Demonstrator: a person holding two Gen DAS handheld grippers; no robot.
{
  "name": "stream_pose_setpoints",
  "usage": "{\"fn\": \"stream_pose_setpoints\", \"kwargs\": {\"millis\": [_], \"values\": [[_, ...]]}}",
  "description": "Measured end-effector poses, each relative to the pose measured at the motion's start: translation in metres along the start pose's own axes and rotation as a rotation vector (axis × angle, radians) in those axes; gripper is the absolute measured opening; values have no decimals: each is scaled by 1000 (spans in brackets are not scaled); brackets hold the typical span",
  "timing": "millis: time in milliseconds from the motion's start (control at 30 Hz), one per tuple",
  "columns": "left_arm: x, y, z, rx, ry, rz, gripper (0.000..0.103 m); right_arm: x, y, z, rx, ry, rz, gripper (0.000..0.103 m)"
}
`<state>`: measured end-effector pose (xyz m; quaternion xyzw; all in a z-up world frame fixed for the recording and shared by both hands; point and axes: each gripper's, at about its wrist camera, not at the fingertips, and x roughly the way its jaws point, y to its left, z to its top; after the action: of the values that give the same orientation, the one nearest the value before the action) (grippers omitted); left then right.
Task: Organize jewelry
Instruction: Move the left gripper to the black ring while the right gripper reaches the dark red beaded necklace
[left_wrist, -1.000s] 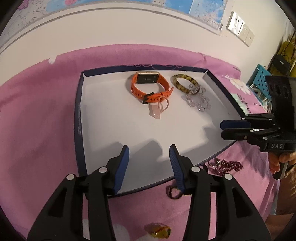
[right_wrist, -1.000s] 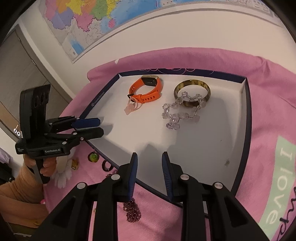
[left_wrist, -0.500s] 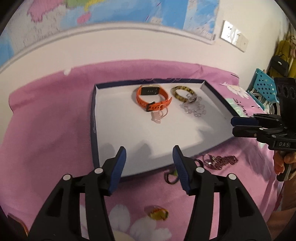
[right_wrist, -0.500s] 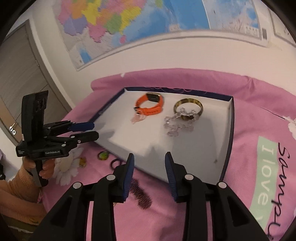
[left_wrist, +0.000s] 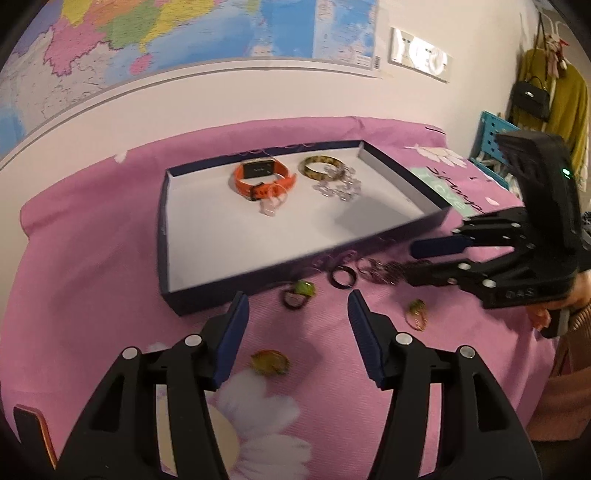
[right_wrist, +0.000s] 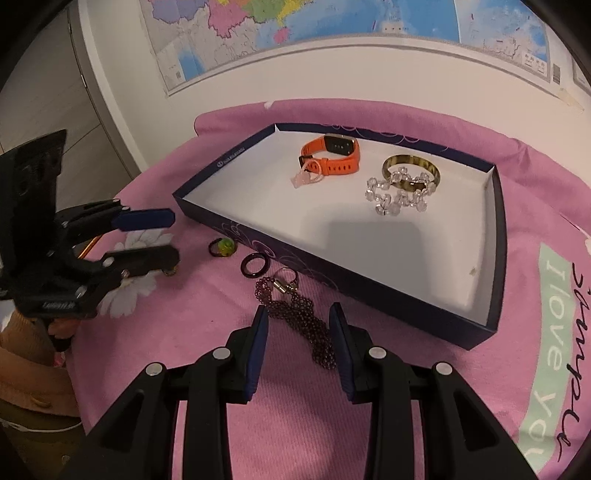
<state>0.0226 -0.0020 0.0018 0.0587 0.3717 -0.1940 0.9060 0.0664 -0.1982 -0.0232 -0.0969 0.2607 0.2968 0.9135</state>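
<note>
A dark blue tray (left_wrist: 162, 236) (right_wrist: 498, 229) with a white floor lies on the pink cloth. In it are an orange watch (left_wrist: 264, 176) (right_wrist: 332, 155), a tortoiseshell bangle (left_wrist: 319, 164) (right_wrist: 410, 166) and a clear bead bracelet (left_wrist: 338, 186) (right_wrist: 399, 194). In front of the tray lie a dark bead chain (right_wrist: 303, 317) (left_wrist: 388, 267), a black ring (right_wrist: 255, 265) (left_wrist: 342, 277), a green-stone ring (right_wrist: 221, 246) (left_wrist: 299, 291) and amber pieces (left_wrist: 271, 363). My right gripper (right_wrist: 297, 328) (left_wrist: 417, 258) is open, straddling the chain. My left gripper (left_wrist: 295, 321) (right_wrist: 162, 236) is open and empty above the cloth.
The pink cloth (left_wrist: 92, 258) covers the table up to a white wall with a map (left_wrist: 184, 33). A blue crate (left_wrist: 495, 147) and hanging clothes stand at the far right. A green text patch (right_wrist: 554, 354) marks the cloth right of the tray.
Both grippers have pulled back from over the tray to the cloth in front of it. The right gripper now sits over the dark bead chain. Both jaws have opened wider.
</note>
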Motion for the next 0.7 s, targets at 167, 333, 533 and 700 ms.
{"fn": "stream_pose_setpoints", "kwargs": {"millis": [167,333,533,700], "values": [[8,-10,-1,22,18,-29,53,6,9,-3,-52,15,-46,31],[26,-19,4,25,55,-58,47,4,7,-5,-63,19,-76,13],[40,-30,11,38,79,-99,37,-5,1,-10,-34,9,-63,9],[52,-28,13,7,107,-105,37,-9,-3,-14,-6,-4,-45,9]]}}
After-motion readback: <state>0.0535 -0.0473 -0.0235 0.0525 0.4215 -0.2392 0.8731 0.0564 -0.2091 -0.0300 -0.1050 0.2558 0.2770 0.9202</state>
